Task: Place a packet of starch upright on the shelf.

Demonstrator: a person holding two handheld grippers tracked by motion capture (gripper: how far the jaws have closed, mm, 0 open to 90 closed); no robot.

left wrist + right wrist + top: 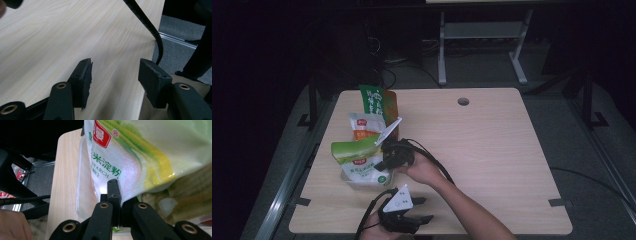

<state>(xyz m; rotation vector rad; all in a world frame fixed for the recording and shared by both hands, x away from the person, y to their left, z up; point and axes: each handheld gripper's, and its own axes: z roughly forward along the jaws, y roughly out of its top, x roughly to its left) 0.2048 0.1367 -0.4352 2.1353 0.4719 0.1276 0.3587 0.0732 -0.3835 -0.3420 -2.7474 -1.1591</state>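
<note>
Green and white, the starch bag sits left of centre in the high view, pinched at its lower edge by your right gripper, whose jaws are closed tight on the plastic. It hangs over a clear container at the left side of the pale wooden desk. Your left gripper, at the bottom edge of the high view, holds its jaws apart over bare desk, gripping nothing.

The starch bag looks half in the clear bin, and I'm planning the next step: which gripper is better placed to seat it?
Right. The right gripper is already shut on the starch bag above the clear bin. The left gripper is open over bare table, apart from the bag.
</note>
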